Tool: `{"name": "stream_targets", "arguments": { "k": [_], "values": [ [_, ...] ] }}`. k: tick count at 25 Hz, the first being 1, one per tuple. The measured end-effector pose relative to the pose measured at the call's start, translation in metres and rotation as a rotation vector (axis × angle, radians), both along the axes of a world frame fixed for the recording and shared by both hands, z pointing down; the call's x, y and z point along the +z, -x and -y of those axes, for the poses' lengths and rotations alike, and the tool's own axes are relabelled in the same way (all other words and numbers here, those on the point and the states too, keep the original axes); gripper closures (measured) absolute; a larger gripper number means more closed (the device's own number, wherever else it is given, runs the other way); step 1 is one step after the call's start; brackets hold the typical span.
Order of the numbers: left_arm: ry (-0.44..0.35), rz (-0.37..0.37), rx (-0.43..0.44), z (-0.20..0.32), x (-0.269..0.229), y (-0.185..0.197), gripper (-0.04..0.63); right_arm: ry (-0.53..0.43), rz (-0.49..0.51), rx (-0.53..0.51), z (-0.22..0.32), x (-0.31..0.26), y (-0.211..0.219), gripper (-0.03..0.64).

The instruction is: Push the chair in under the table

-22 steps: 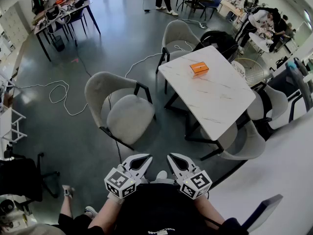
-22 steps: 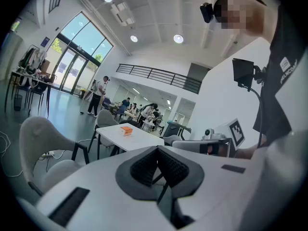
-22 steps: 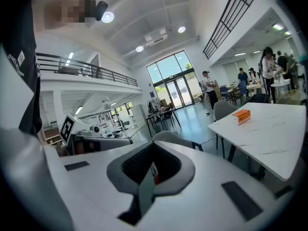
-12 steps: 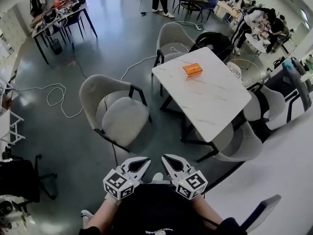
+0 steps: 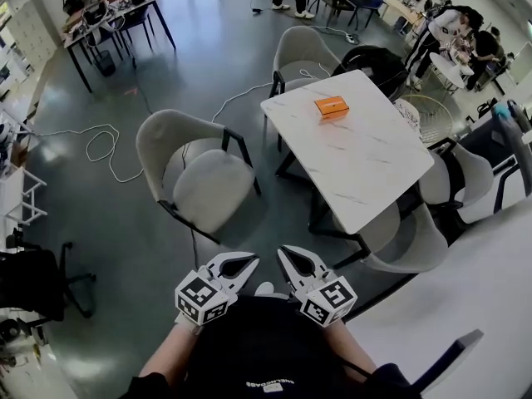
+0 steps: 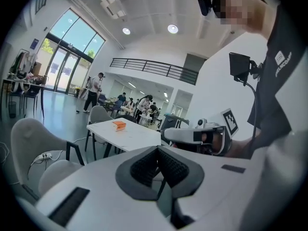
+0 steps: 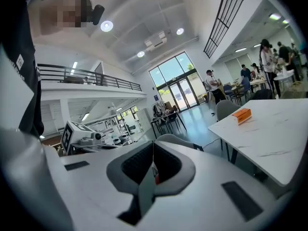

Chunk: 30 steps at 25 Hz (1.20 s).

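Both grippers hang low at the centre of the head view, close to the person's chest. The left gripper and right gripper each have their jaws pressed together with nothing between them. The chair stands left of centre, pulled out beside the table and well apart from both grippers. An orange box lies on the table's upper part.
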<state>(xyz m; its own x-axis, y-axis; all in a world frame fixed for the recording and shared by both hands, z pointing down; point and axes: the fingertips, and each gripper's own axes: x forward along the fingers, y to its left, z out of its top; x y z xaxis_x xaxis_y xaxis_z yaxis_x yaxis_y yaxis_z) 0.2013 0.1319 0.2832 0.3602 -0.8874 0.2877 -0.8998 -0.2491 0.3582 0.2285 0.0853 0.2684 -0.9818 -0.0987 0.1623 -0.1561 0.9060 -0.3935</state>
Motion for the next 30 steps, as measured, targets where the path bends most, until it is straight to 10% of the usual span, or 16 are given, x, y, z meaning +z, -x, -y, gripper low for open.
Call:
{"name": "stream_targets", "arguments": {
  "k": [16,30],
  "values": [
    [0.008,-0.008,-0.048,0.017,0.007,-0.001,0.591,0.061,0.045,0.007,0.020,0.006,-0.005,0.604],
    [-0.012,-0.003,-0.021,0.024,0.009,0.136,0.590,0.042,0.023,0.080,0.033,0.008,0.110,0.604]
  ]
}}
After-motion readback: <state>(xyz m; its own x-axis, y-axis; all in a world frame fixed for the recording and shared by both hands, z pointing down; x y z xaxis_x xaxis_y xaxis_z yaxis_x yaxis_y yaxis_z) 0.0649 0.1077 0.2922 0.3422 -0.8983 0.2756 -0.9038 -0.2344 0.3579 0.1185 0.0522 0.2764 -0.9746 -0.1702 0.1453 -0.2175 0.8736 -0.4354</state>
